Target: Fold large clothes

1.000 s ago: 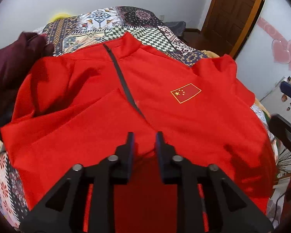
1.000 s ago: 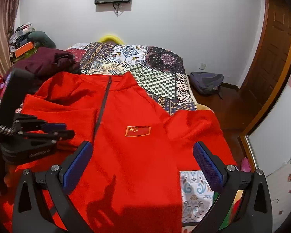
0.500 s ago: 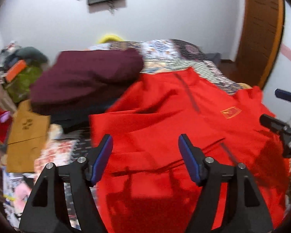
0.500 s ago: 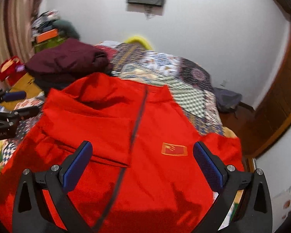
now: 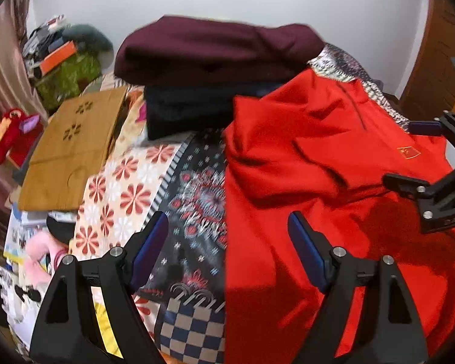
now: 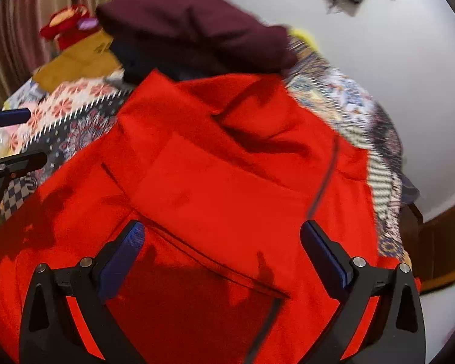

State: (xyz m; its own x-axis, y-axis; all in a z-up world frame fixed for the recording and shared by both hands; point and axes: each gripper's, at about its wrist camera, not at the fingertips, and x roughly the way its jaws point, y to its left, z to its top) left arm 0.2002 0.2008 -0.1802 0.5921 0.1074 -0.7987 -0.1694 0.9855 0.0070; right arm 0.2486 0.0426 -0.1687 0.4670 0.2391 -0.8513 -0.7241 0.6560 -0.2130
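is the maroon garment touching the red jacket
Touching. In the right wrist view the maroon garment, atop the dark stack, overlaps the upper edge of the red jacket with no bedspread showing between them.

The left gripper (image 5: 227, 251) hangs with its jaws wide apart over the left edge of the red jacket (image 5: 333, 182), with open patterned bedspread (image 5: 121, 188) to its left offering a flat way in. Beyond that edge a stack of folded clothes topped by a maroon garment (image 5: 215, 51) rises high and blocks the far side; it seems to touch the jacket's shoulder, though blur makes that uncertain. A wooden board (image 5: 72, 148) lies at the bed's left margin, clutter behind it. The right gripper (image 6: 221, 251), jaws spread, hovers above the jacket's folded sleeve, with nothing between it and the cloth. To the jacket's right, bare bedspread runs toward the wall (image 6: 409, 60).
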